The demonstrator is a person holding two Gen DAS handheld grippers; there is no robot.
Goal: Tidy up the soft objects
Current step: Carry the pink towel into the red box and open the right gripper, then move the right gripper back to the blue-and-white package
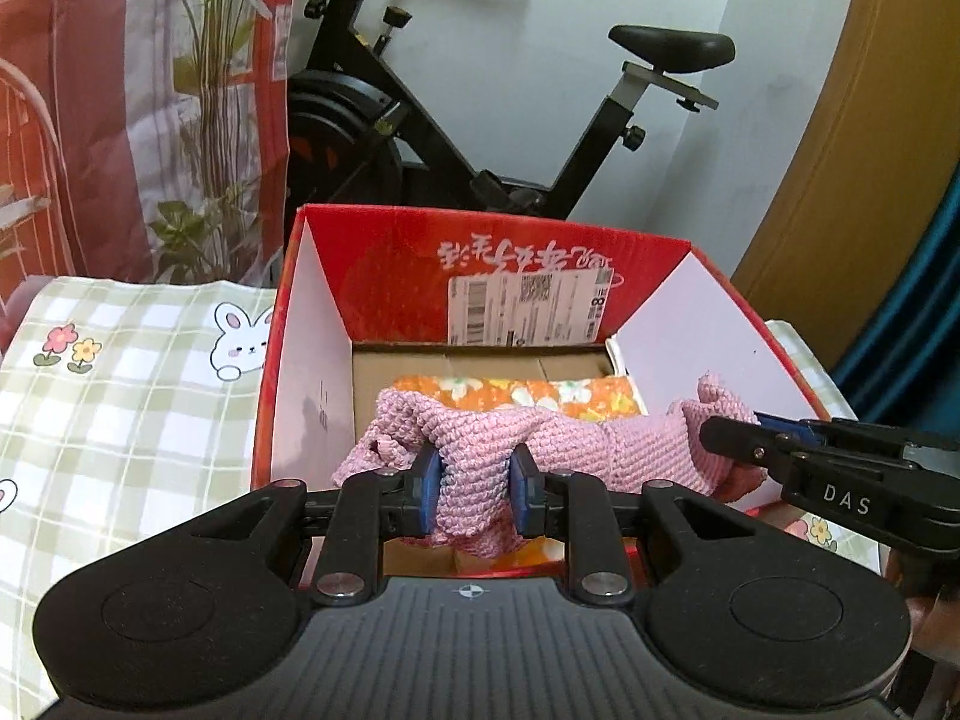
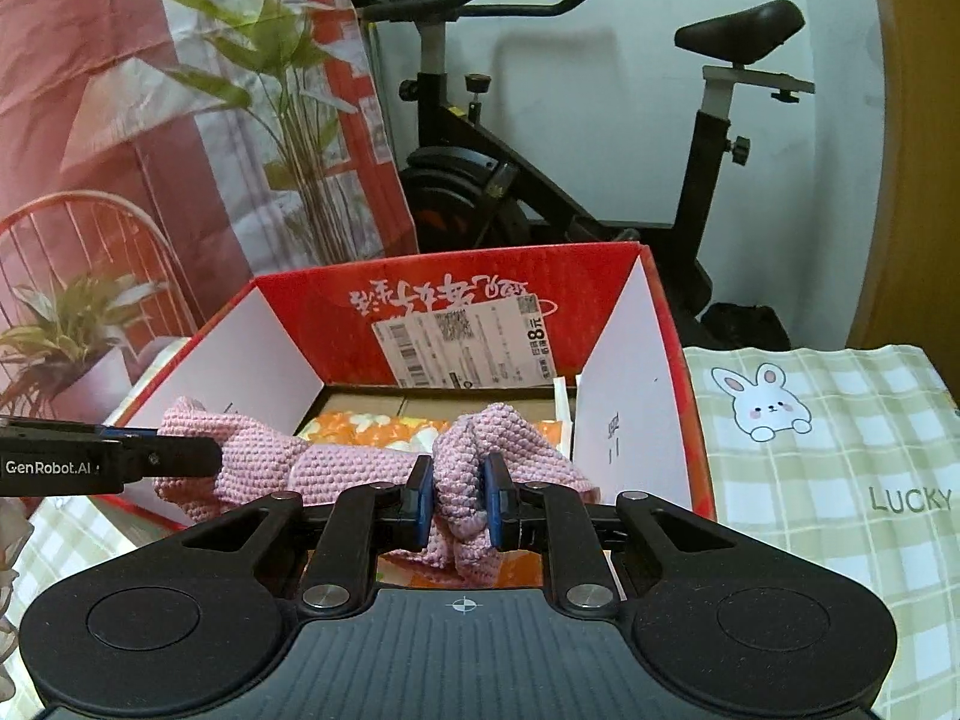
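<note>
The left gripper (image 1: 475, 483) is clenched on one bunched end of a pink knitted cloth (image 1: 540, 438), its blue pads (image 1: 429, 480) pressing the yarn from both sides. The right gripper (image 2: 459, 495) grasps the other end of the same cloth in the same way, and in the left wrist view it enters at 3 o'clock. The cloth hangs stretched between the two grippers, above the open red cardboard box (image 1: 384, 276). Inside the box, beneath the cloth, lies a folded orange flowered fabric (image 1: 528, 393). A shipping label (image 1: 528, 309) is stuck on the box's far inner wall at 12 o'clock. The box stands on a green checked cloth with a rabbit print (image 2: 810, 450). Behind the box stands an exercise bike (image 1: 480, 114).
</note>
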